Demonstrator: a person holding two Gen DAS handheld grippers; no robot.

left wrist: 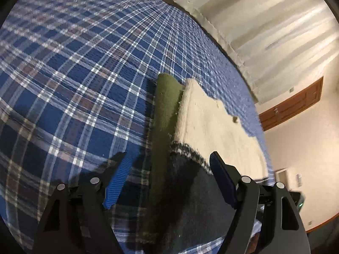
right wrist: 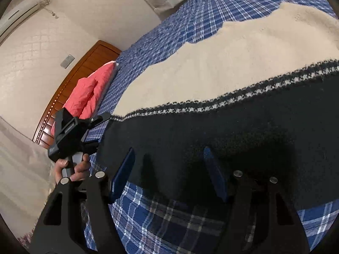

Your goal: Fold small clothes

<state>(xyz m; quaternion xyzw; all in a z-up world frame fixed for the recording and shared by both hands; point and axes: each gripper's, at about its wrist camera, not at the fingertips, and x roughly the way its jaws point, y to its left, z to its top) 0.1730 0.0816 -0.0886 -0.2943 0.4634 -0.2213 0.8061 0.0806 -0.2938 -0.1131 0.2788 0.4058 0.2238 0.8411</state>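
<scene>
Left gripper spread wide over sweater near bed edge, olive side fold showing, prob. lining up a grab. Right gripper also spread, empty, at dark hem by bed's near edge.

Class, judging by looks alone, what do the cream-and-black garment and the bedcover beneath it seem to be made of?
The garment looks like a fuzzy, matte knit: nubby pile and a speckled knitted stripe where cream meets black. The bedcover looks like flat woven cotton or similar, judging by its crisp blue plaid grid; the fibre is uncertain.
</scene>
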